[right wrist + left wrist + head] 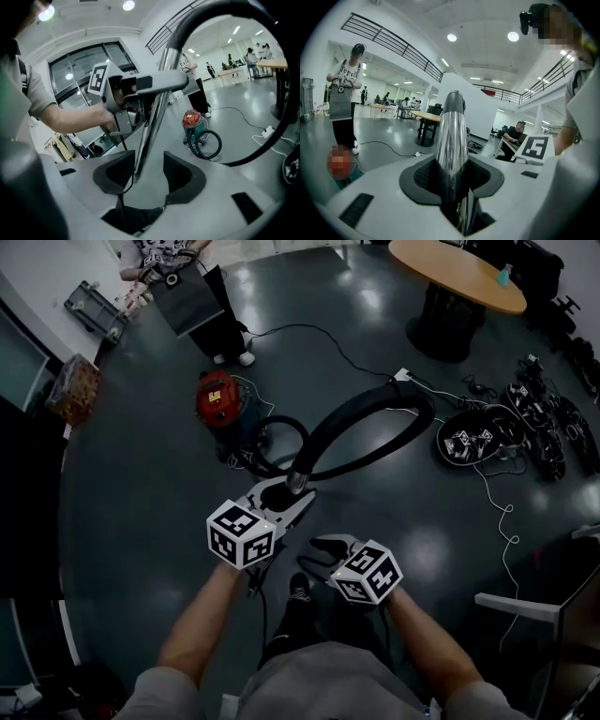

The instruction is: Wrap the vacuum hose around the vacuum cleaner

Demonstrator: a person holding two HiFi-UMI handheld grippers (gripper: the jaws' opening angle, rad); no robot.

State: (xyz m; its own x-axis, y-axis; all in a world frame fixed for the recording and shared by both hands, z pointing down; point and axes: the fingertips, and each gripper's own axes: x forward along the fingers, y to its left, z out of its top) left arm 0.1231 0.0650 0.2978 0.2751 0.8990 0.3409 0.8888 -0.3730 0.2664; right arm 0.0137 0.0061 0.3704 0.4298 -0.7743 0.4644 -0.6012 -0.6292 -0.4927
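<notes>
Left claw (298, 495) clamps the looping black vacuum hose (349, 418) by its chrome tube (452, 136); right claw (143, 176) unclenched.

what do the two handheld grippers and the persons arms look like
The left gripper and the right gripper both have pale grey-white moulded bodies, and each has two jaws lined with black textured pads. Each bears a marker cube, black squares on white. The person wears grey short sleeves, with the forearms bare.
</notes>
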